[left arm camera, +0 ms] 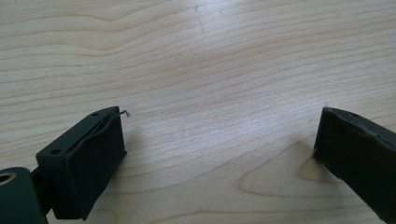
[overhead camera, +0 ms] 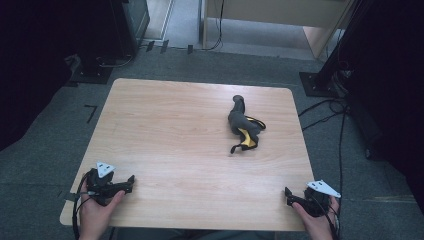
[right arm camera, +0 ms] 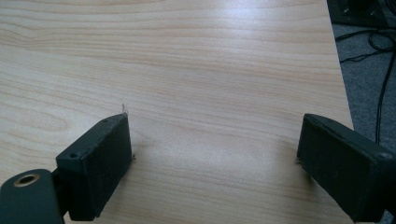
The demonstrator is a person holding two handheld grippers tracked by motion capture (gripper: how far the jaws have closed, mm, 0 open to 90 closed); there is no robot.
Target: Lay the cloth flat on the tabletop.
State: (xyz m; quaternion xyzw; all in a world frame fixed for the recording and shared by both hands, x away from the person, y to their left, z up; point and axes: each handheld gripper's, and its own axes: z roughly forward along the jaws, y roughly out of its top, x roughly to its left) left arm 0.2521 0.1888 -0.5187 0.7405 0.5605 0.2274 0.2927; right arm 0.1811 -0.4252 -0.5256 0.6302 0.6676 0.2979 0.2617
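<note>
Dark grey and yellow cloth item (overhead camera: 244,125) lying on wooden surface (overhead camera: 170,135); left claw (overhead camera: 131,181) and right claw (overhead camera: 288,195) well apart from it, both wide, empty.

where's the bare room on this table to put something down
Most of the wooden table is bare: the whole left half, the far left corner, and the wide near strip between the left tongs and the right tongs. The one taken spot is right of centre, where the dark grey and yellow cloth item lies. Both tongs stand open over bare wood.
</note>
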